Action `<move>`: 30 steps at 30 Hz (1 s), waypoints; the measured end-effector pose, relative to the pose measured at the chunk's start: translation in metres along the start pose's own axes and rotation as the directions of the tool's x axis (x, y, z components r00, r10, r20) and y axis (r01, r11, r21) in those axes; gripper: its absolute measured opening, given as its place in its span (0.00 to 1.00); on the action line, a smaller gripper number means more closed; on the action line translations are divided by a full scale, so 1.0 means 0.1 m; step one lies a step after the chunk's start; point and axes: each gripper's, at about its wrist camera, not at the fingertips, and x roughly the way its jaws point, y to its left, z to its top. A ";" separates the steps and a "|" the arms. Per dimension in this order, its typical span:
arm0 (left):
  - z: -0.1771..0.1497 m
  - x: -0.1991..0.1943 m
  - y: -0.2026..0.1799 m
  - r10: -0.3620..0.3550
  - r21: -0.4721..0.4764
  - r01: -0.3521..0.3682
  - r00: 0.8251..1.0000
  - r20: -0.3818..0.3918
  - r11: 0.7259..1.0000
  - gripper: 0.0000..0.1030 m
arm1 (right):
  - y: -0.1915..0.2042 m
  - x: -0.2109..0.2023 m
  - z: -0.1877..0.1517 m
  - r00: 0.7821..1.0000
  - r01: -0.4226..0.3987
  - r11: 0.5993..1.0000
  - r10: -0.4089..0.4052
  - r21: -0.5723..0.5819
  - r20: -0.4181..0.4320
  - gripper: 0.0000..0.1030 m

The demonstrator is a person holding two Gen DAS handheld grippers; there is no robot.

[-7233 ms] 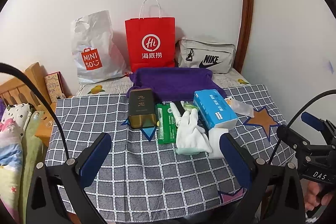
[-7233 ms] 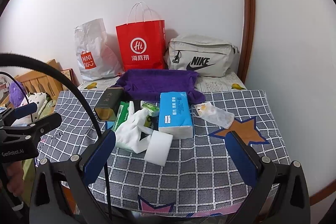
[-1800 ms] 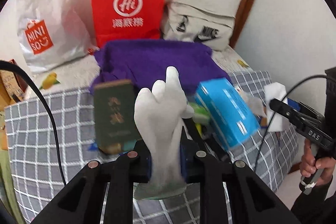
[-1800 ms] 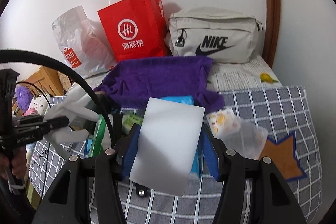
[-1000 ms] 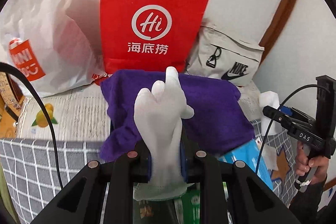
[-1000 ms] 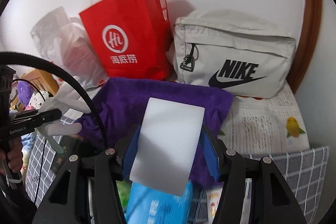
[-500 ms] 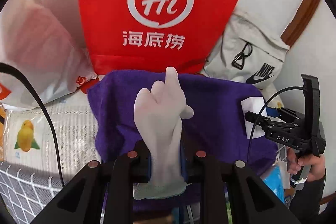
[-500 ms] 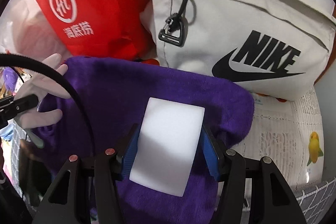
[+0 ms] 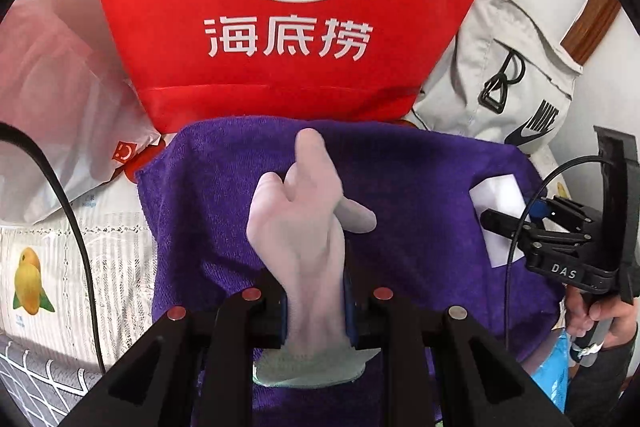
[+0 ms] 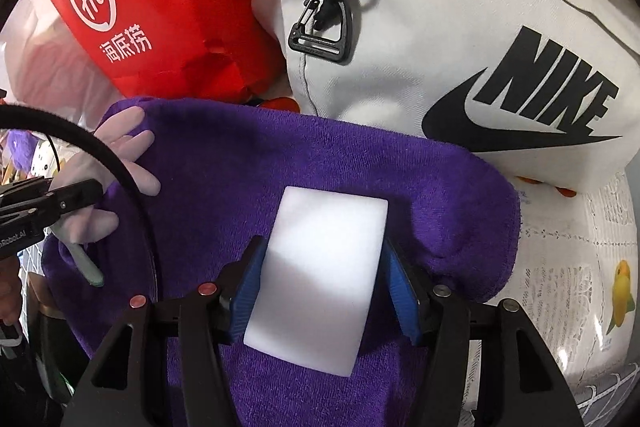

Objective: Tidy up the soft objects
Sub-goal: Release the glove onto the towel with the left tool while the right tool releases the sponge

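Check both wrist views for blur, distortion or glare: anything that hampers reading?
Left wrist: sharp, strong fisheye bending, black corners; the white glove is evenly lit, no glare. Right wrist: the same curvature; the white sponge is bright, shaded near its lower left corner, edges clear against the purple towel.

The left gripper (image 9: 316,307) has a black angular frame with red-headed and silver screws. The right gripper (image 10: 326,297) has ribbed blue pads (image 10: 402,297) on the same black frame. A thick black cable (image 9: 76,227) loops at the left; "DAS" marks the far housing.
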 end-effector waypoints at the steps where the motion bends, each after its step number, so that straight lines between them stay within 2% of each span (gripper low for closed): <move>1: 0.01 0.02 0.00 0.003 0.003 -0.003 1.000 -0.004 1.000 0.35 | 0.00 0.01 0.00 1.000 -0.008 1.000 0.008 0.000 -0.003 0.59; 3: 0.01 0.03 -0.01 0.013 0.012 -0.013 1.000 -0.008 1.000 0.61 | 0.01 0.04 0.03 1.000 -0.018 1.000 0.018 -0.004 -0.005 0.63; 5: 0.03 0.04 -0.01 0.022 0.009 -0.022 1.000 -0.011 1.000 0.66 | 0.02 0.03 0.03 1.000 -0.023 1.000 0.023 -0.006 -0.011 0.66; 8: 0.01 -0.04 0.02 0.041 -0.010 -0.041 0.999 0.014 0.999 0.68 | 0.03 -0.05 0.04 1.000 0.002 1.000 -0.002 -0.011 -0.010 0.67; 14: -0.02 -0.34 -0.02 0.081 0.019 -0.082 0.995 0.056 0.996 0.74 | 0.17 -0.41 0.01 0.996 0.081 0.996 -0.080 -0.044 0.028 0.71; 16: -0.07 -0.47 -0.02 0.095 0.029 -0.097 0.993 0.064 0.995 0.74 | 0.19 -0.56 -0.02 0.994 0.098 0.994 -0.096 -0.055 0.046 0.71; 18: -0.18 -0.66 -0.03 0.092 0.038 -0.095 0.993 0.072 0.995 0.78 | 0.19 -0.71 -0.05 0.993 0.107 0.992 -0.104 -0.060 0.059 0.72; 21: -0.38 -0.92 -0.01 0.021 0.042 -0.025 0.995 0.101 0.999 0.78 | 0.20 -0.97 -0.20 0.990 0.095 0.994 -0.090 -0.047 0.111 0.73; 23: -0.53 -1.01 0.02 -0.022 0.042 0.017 0.993 0.119 0.999 0.78 | 0.21 -1.14 -0.35 0.979 0.121 0.992 -0.116 -0.020 0.170 0.77; 26: -0.72 -1.08 0.07 -0.036 0.010 0.035 0.994 0.106 0.999 0.78 | 0.22 -1.40 -0.63 0.960 0.153 0.988 -0.154 0.025 0.233 0.79; 27: -0.82 -1.14 0.10 -0.055 -0.002 0.055 0.992 0.115 0.998 0.78 | 0.20 -1.50 -0.75 0.959 0.147 0.988 -0.154 0.046 0.238 0.80; 29: -0.96 -1.27 0.13 -0.077 -0.026 0.081 0.989 0.129 0.996 0.78 | 0.14 -1.58 -0.86 0.961 0.151 0.986 -0.163 0.067 0.223 0.88; 30: -1.06 -1.39 0.15 -0.114 -0.046 0.124 0.978 0.175 0.991 0.78 | 0.11 -1.63 -0.94 0.958 0.170 0.982 -0.185 0.082 0.221 0.90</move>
